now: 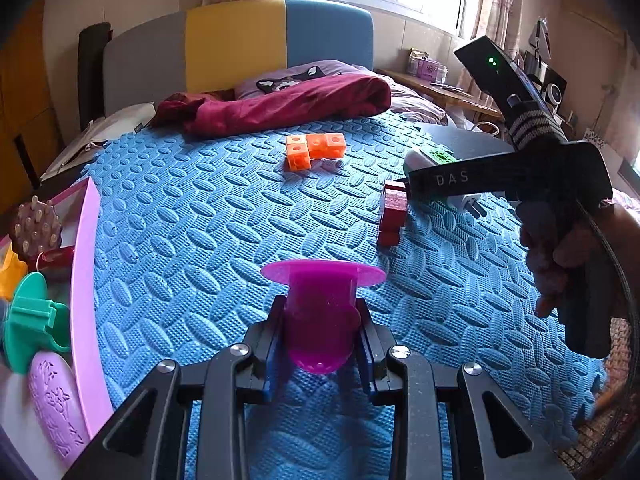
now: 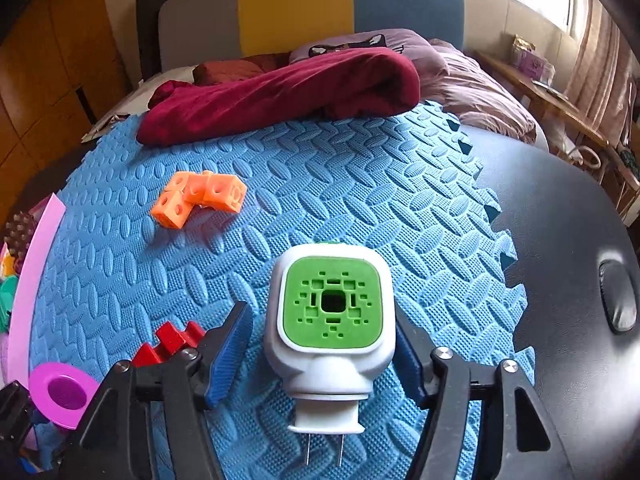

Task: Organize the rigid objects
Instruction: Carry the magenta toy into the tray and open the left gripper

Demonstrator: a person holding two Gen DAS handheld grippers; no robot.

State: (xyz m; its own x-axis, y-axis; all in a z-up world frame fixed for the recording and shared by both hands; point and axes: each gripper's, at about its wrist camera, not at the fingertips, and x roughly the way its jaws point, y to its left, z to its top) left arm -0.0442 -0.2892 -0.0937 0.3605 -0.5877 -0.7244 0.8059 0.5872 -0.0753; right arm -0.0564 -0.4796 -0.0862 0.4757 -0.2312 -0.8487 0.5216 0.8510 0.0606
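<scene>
Clamped between the fingers of my left gripper sits a purple flanged cup, held over the blue foam mat. My right gripper stands spread around the white plug-in device with a green face, fingers just beside it. Orange cubes and red blocks lie farther on the mat.
</scene>
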